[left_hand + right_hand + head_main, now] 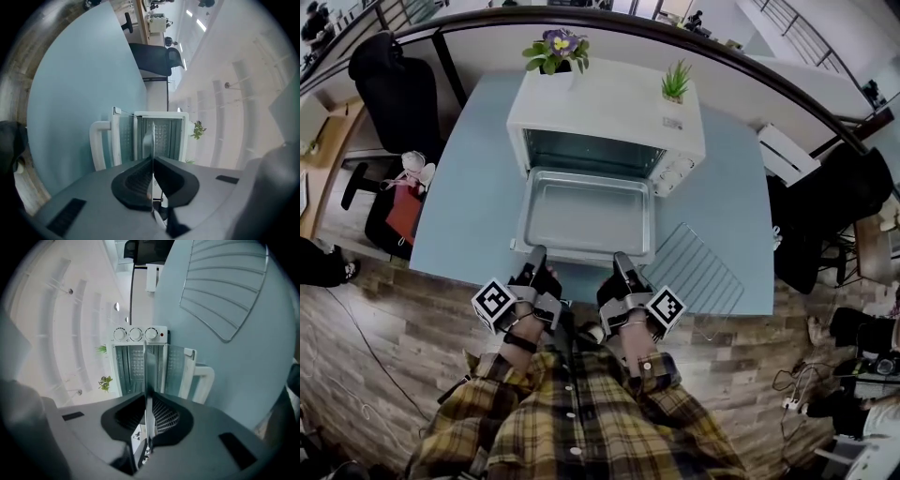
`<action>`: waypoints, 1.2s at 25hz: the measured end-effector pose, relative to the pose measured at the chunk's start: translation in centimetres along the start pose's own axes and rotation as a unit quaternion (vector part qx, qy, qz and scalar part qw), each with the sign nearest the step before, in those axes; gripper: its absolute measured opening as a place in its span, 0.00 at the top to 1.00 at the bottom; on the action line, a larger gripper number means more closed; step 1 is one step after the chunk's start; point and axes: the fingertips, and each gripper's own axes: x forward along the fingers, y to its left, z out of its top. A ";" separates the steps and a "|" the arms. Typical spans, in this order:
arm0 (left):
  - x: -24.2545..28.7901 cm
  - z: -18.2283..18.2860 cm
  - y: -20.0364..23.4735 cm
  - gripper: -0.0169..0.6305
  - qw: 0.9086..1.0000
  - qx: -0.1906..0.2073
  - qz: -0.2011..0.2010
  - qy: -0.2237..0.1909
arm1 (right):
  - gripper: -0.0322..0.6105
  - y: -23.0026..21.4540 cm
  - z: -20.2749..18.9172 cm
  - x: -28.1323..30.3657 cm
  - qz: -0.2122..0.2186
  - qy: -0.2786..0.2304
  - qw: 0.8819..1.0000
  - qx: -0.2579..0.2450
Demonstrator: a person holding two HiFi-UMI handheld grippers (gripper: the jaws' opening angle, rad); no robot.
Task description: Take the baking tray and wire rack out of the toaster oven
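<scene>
A white toaster oven (600, 117) stands on the light blue table (469, 187) with its door folded down. The silver baking tray (586, 216) is out in front of the oven's mouth, level, held by its near rim. My left gripper (534, 267) is shut on the rim's left part and my right gripper (623, 270) on its right part. In the left gripper view the tray (149, 138) stands edge-on between the pads of the left gripper (151, 161); the right gripper view shows the tray (150, 373) likewise in the right gripper (149, 399). The wire rack (694, 272) lies flat on the table, right of the tray.
Two small potted plants (555, 47) (675, 82) sit on the oven's top. The door's white handle (99, 140) (206, 380) juts toward me under the tray. A black chair (394, 94) stands left of the table. The table's near edge (581, 281) is just before my hands.
</scene>
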 end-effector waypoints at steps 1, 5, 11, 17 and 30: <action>-0.3 -0.4 -0.2 0.96 1.000 0.000 -0.005 -0.001 | 0.87 0.0 0.0 -0.7 0.001 -0.003 1.000 0.002; -0.9 -3.2 -0.2 0.96 1.000 0.009 -0.005 0.025 | 0.87 -0.2 1.1 -4.1 0.008 -0.030 0.999 0.009; 1.1 -10.5 -0.2 0.96 0.995 0.017 -0.007 0.102 | 0.87 -0.7 6.0 -10.1 0.014 -0.106 0.994 0.017; 3.7 -21.1 1.1 0.96 0.974 0.019 0.003 0.224 | 0.87 -1.9 12.5 -18.8 0.012 -0.221 0.975 0.020; 5.5 -31.5 7.5 0.96 0.935 0.045 0.092 0.340 | 0.87 -8.0 18.5 -26.9 -0.037 -0.325 0.943 0.064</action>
